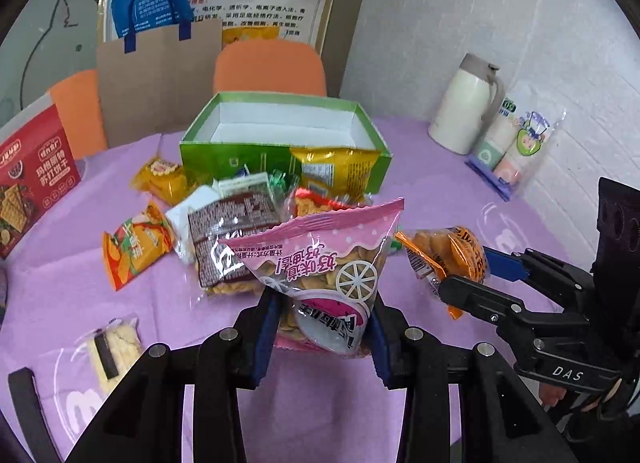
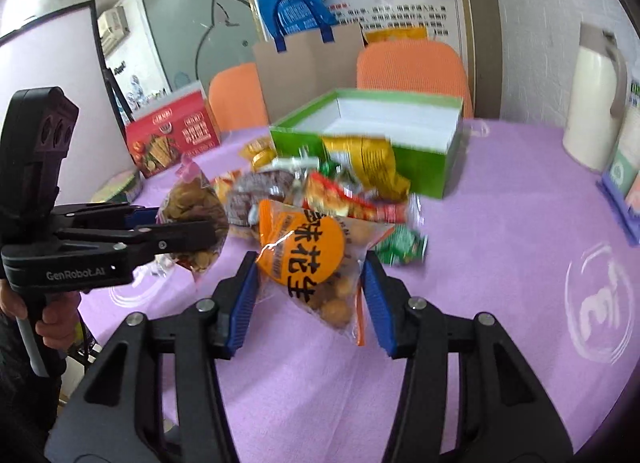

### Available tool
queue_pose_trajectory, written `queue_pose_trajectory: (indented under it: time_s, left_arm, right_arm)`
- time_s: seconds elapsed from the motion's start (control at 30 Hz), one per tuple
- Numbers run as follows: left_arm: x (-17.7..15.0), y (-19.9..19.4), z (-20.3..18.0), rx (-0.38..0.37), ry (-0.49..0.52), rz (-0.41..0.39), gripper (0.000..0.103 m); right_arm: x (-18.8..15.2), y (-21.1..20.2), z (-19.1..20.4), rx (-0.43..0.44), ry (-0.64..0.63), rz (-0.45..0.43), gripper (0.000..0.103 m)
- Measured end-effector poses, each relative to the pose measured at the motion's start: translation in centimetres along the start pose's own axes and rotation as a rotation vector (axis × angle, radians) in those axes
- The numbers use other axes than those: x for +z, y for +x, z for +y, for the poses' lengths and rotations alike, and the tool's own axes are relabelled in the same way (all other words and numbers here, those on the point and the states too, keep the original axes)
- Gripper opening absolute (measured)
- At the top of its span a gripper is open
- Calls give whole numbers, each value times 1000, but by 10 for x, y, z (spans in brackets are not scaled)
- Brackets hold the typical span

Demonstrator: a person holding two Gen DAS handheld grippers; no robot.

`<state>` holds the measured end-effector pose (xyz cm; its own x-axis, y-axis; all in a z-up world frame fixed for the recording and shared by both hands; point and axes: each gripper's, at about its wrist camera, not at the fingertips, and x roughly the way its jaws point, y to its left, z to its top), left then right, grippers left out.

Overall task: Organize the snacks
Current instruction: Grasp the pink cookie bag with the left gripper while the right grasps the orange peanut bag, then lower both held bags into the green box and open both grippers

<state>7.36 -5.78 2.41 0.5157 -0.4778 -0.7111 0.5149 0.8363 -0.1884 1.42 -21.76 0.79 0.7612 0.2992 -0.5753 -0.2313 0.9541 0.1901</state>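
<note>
Blue-padded fingers [image 1: 264,337] of the left gripper [image 1: 322,333] press in from both sides on a pink snack bag [image 1: 320,267], which stands upright between them, lifted above the purple tablecloth [image 1: 168,303]. Seen from the right wrist view, that gripper points to the right, level with the table, and a hand [image 2: 52,315] wraps its pistol-style handle at the lower left edge.

On the other side, the right gripper [image 2: 308,295] grasps an orange peanut bag [image 2: 310,259] in the same way, its pads closed on the packet's two sides, the packet tilted and held off the cloth. From the left wrist view this gripper reaches in from the right edge, fingers pointing left.

Beyond both packets a heap of mixed snacks [image 1: 248,199] lies against the front wall of an open green box [image 1: 224,151], whose white inside shows no packets. One yellow bag [image 1: 332,167] leans on that wall. A small orange packet [image 1: 134,249] and a pale wafer packet [image 1: 114,347] lie apart to the left, near a red biscuit box [image 1: 34,187]. A cream thermos [image 1: 466,107] stands at the far right beside the wall.
</note>
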Motion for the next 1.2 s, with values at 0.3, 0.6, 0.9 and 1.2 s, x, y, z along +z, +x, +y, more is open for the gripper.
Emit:
queue_pose_trajectory:
  time_s: [0.3,0.6,0.9,1.2]
  left_arm:
    - [101,7,20,45,-24,-77,40]
    - [174,106,48,131,-63,-37,41]
    - [180,178,74,205,-86,38,97]
    - [154,194,82,208,-93,94,96]
  right_arm:
    - [79,34,-22,-92,-44,-89,53]
    - [121,128,-78,-143,84,2,53]
    - [117,188,-93,-221,57,95,77]
    - [110,193,-89,-233,-24,173,77]
